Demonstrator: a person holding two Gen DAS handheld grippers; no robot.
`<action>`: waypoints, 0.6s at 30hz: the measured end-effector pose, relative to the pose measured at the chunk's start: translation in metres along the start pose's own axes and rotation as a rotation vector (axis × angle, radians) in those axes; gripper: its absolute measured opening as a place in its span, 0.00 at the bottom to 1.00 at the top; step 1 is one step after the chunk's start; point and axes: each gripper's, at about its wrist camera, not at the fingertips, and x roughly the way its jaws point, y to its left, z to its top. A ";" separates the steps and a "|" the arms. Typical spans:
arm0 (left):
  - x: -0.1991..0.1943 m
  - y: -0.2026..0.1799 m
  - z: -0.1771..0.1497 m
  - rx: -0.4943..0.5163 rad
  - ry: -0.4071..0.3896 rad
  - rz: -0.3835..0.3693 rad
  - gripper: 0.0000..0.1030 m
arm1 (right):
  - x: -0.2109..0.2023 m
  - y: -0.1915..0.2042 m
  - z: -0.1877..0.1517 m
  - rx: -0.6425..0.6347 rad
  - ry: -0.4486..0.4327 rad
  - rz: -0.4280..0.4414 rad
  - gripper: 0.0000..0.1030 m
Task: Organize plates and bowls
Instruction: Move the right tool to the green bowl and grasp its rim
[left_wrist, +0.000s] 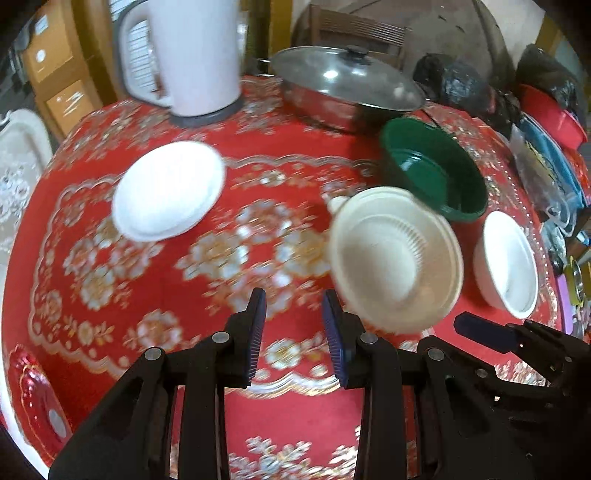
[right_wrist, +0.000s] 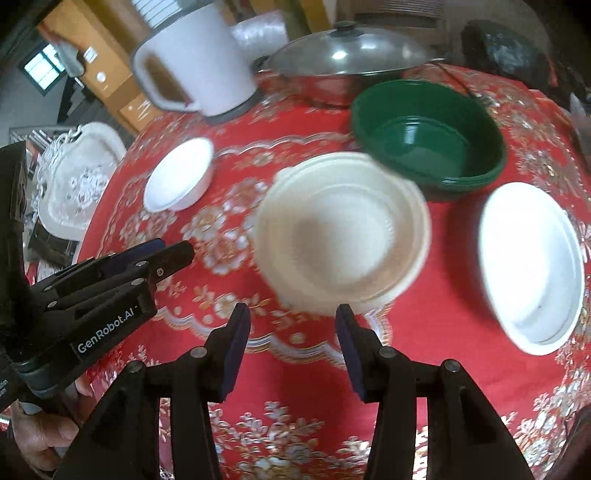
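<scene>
A cream ribbed bowl (left_wrist: 395, 258) (right_wrist: 343, 232) sits mid-table on the red floral cloth. A green bowl (left_wrist: 432, 170) (right_wrist: 428, 136) stands just behind it. A white bowl (left_wrist: 506, 264) (right_wrist: 532, 266) is to its right, and a white plate (left_wrist: 168, 190) (right_wrist: 179, 173) lies to the left. My left gripper (left_wrist: 293, 314) is open and empty, just left of the cream bowl's near rim. My right gripper (right_wrist: 293, 325) is open and empty, just in front of the cream bowl. Each gripper shows in the other's view, the right one at lower right (left_wrist: 480, 332), the left one at left (right_wrist: 162, 254).
A white electric kettle (left_wrist: 195, 55) (right_wrist: 199, 62) and a lidded steel pan (left_wrist: 347, 85) (right_wrist: 347, 62) stand at the back. Dark bags (left_wrist: 454, 85) and red containers (left_wrist: 554, 114) crowd the right edge. A red plate (left_wrist: 33, 398) lies at the near left.
</scene>
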 end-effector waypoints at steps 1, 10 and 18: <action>0.002 -0.005 0.003 0.005 0.000 -0.004 0.30 | -0.002 -0.006 0.002 0.007 -0.006 -0.001 0.47; 0.020 -0.045 0.046 0.057 -0.023 -0.008 0.30 | -0.022 -0.056 0.031 0.057 -0.069 -0.047 0.47; 0.049 -0.063 0.081 0.054 0.015 -0.035 0.30 | -0.028 -0.095 0.077 0.099 -0.112 -0.096 0.48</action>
